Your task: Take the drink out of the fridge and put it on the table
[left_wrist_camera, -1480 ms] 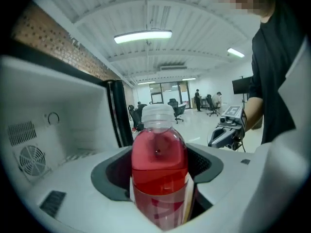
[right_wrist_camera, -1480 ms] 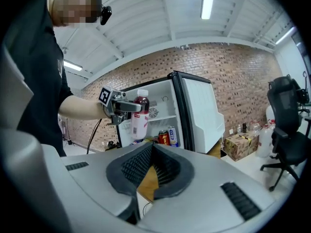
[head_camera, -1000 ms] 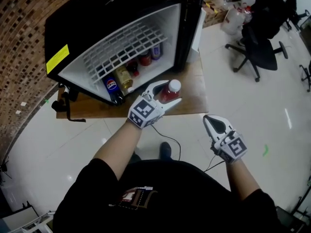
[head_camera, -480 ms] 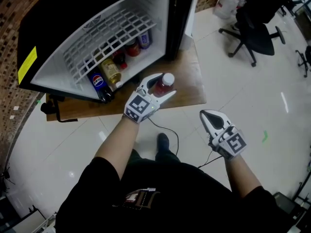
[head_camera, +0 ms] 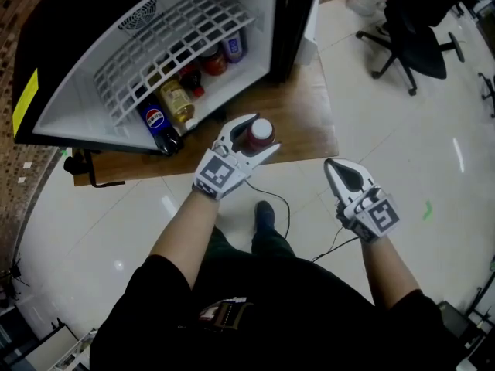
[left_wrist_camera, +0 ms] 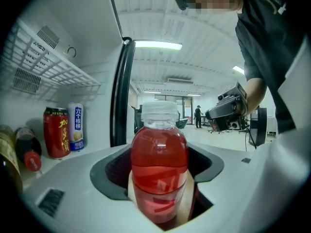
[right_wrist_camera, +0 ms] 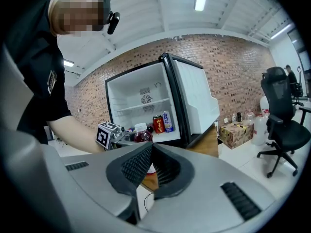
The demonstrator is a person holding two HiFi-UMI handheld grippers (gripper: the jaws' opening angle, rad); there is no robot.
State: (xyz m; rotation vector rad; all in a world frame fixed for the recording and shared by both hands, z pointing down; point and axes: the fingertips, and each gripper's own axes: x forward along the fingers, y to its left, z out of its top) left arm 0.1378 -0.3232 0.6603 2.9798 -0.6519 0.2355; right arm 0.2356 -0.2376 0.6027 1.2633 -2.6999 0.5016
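Observation:
The drink is a clear bottle of red liquid with a white cap [head_camera: 259, 131]. My left gripper [head_camera: 255, 139] is shut on it and holds it upright over the front part of the wooden table [head_camera: 305, 122], just outside the open fridge [head_camera: 155, 60]. In the left gripper view the bottle [left_wrist_camera: 159, 159] fills the space between the jaws. My right gripper [head_camera: 335, 168] hangs off the table's front right edge, over the floor, shut with nothing in it. In the right gripper view its jaws [right_wrist_camera: 149, 147] meet at the tips, and the bottle [right_wrist_camera: 142, 135] shows beyond them.
Inside the fridge stand a cola bottle [head_camera: 157, 125], a yellowish bottle [head_camera: 178, 103], a red can [left_wrist_camera: 56, 132] and a blue-and-white can [left_wrist_camera: 75, 126] under a white wire shelf [head_camera: 166, 45]. The fridge door [right_wrist_camera: 197, 103] stands open. An office chair [head_camera: 421, 41] is at the right.
The left gripper still holds the bottle and has drawn slightly back from the fridge opening. The head view has shifted. The right gripper stays shut in about the same place.

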